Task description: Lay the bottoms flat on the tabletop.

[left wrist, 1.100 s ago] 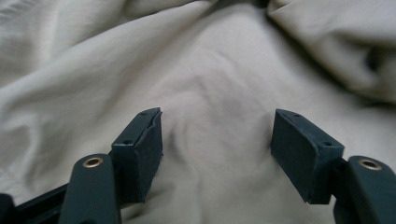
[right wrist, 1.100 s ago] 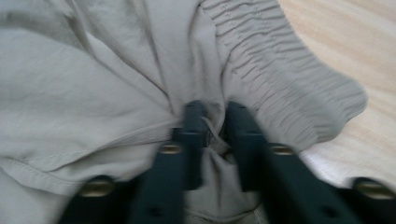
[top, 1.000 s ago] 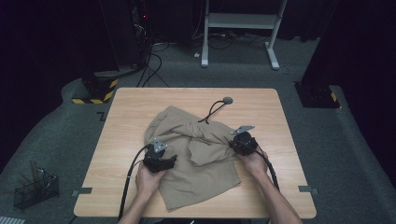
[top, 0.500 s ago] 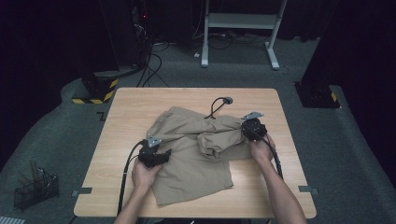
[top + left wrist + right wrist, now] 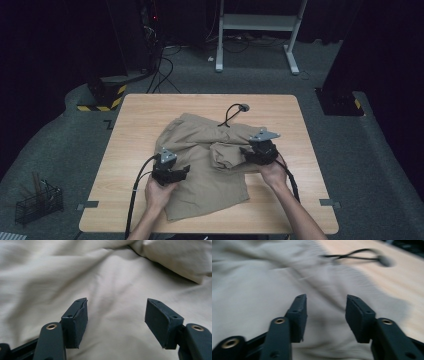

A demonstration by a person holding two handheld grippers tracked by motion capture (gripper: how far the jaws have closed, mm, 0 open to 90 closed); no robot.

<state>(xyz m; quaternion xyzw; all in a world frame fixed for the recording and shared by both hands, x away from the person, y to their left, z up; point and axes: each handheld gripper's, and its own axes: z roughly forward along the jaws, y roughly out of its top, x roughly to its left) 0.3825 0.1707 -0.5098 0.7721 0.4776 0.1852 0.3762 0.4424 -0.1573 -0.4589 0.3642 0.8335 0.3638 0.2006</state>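
1. Since half a second ago, right tool (image 5: 250, 153) has drawn nearer the person; the crumpled tan cloth garment (image 5: 197, 150) looks flatter.
2. Garment lies mid-surface on the light wooden surface (image 5: 140, 112), black cord (image 5: 231, 113) at its far edge.
3. Left tool (image 5: 176, 172) over garment's near-left part, jaws apart, empty; right tool likewise.
4. Likely smoothing: pinch hems, not folds.
5. Count: one garment, two tools.

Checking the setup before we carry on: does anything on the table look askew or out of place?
The tan shorts lie crumpled and skewed on the wooden table, with one part bunched into a fold beside the right claw. A black cord runs onto their far edge. Both claws are open, holding nothing.
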